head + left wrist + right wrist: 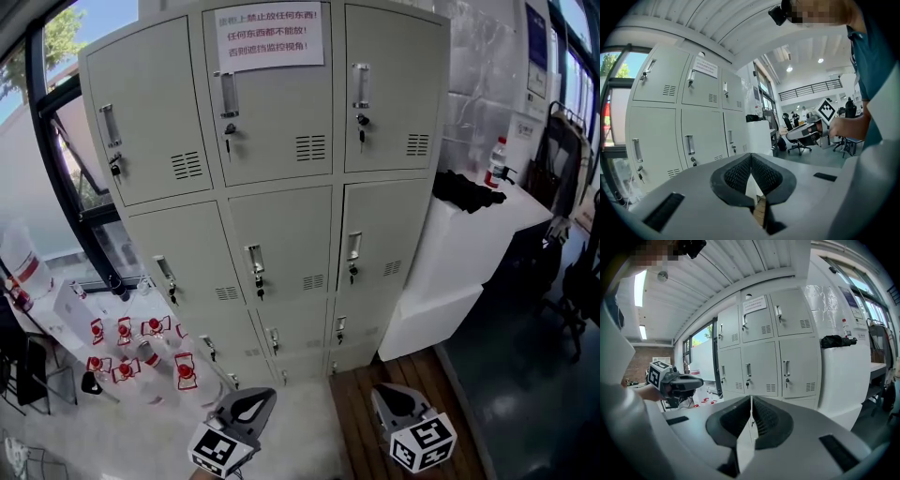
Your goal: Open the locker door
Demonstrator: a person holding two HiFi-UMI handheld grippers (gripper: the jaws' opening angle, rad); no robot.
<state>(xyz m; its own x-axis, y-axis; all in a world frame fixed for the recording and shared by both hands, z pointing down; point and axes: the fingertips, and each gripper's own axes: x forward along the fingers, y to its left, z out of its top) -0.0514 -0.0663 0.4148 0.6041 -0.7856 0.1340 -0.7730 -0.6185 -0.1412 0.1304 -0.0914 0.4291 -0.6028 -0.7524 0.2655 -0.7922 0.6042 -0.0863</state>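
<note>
A grey steel locker bank (272,206) stands ahead with three columns of doors, all closed, each with a vertical handle and a key lock. A paper notice (269,35) is taped to the top middle door. My left gripper (258,401) and right gripper (389,396) hang low in front of the lockers, well apart from the doors. Both are shut with nothing between their fingers. The left gripper view has the jaws (751,157) closed and the lockers (693,117) off to the left. In the right gripper view the jaws (751,399) are closed and point at the lockers (761,338).
A white counter (478,234) abuts the lockers on the right, carrying a black bundle (466,190) and a bottle (495,161). Several red-capped bottles (141,352) stand on the floor at the left, by a dark window frame (66,178). A wooden floor strip (361,412) lies below.
</note>
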